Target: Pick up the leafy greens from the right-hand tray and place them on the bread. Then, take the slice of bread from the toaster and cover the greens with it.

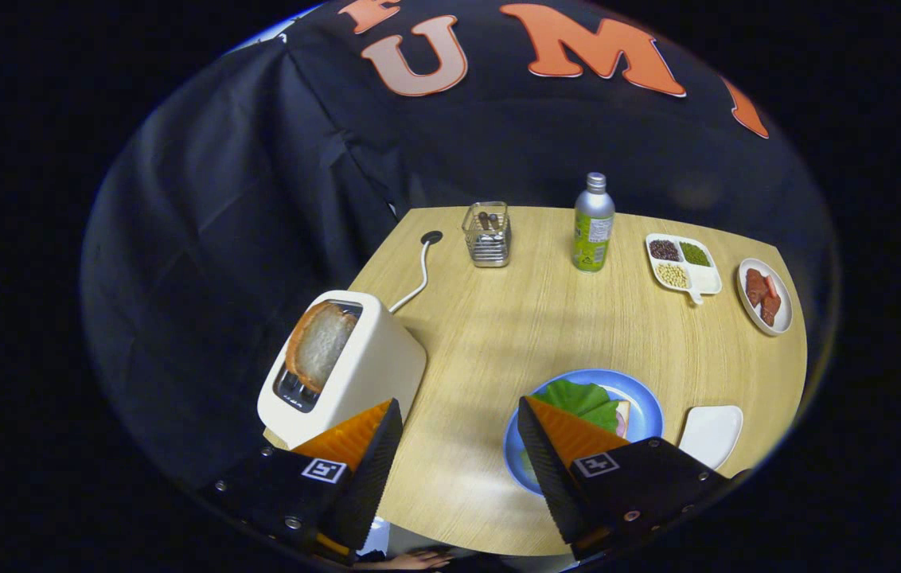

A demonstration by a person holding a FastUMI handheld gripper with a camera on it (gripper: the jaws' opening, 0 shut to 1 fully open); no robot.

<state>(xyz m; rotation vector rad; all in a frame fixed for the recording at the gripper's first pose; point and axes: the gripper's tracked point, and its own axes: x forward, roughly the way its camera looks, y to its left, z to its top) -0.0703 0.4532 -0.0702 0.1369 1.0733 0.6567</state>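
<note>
My gripper (pixel 458 426) hangs open above the near edge of the wooden table (pixel 498 334), with nothing between its fingers. A cream toaster (pixel 351 374) stands just ahead of the left finger, and a slice of bread (pixel 319 344) sticks up out of its slot. Beside the right finger lies a blue plate (pixel 645 410) with leafy greens (pixel 582 399) spread over a slice of bread (pixel 623 418), of which only an edge shows. The right finger hides the plate's near part. A white tray (pixel 711 434) sits right of the plate, nothing on it.
At the back of the table stand a wire cutlery holder (pixel 487 234) and a metal bottle (pixel 593 224). To their right lie a divided dish of beans (pixel 681 264) and a small plate of meat slices (pixel 766 296). The toaster's white cord (pixel 419 278) runs to a table socket.
</note>
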